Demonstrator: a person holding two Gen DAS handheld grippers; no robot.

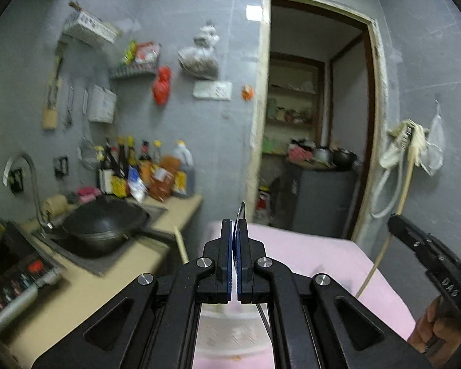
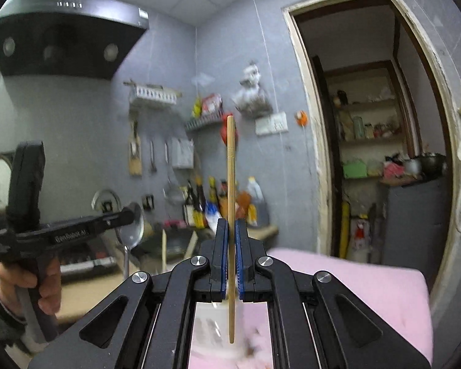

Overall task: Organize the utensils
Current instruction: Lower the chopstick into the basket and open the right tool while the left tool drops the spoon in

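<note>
Here, left wrist view first. The left tool [image 1: 234, 226] is clenched on a metal spoon [image 1: 241, 212], seen edge-on as a thin bright rim rising above the blue pads. Below the tool a white plastic container [image 1: 230, 332] sits on a pink cloth [image 1: 316, 258]; its contents are too blurred to tell. At left, a beige surface [image 1: 116, 273] carries a sink holding a black wok [image 1: 104, 224], with a faucet [image 1: 33, 184] beside it. Sauce bottles [image 1: 144, 166] crowd the back corner of that surface. A wall rack [image 1: 135, 64] holds packets; bags hang beside it. An open doorway [image 1: 316, 107] shows shelves and pots beyond. At right edge, the right tool [image 1: 393, 226] holds a wooden chopstick [image 1: 384, 246] slanting downward across the cloth.

Right wrist view. The right tool [image 2: 231, 227] is clenched on the chopstick [image 2: 231, 184], which stands upright between the pads, top end level with the wall rack [image 2: 206, 120], bottom end over the white container [image 2: 212, 332]. At left, a hand [image 2: 24, 283] grips the left tool [image 2: 129, 215], and the spoon [image 2: 133, 227] in it shows its bowl face-on, handle hanging down. A black range hood [image 2: 64, 37] hangs at upper left. The pink cloth [image 2: 353, 295] spreads to the right.
</note>
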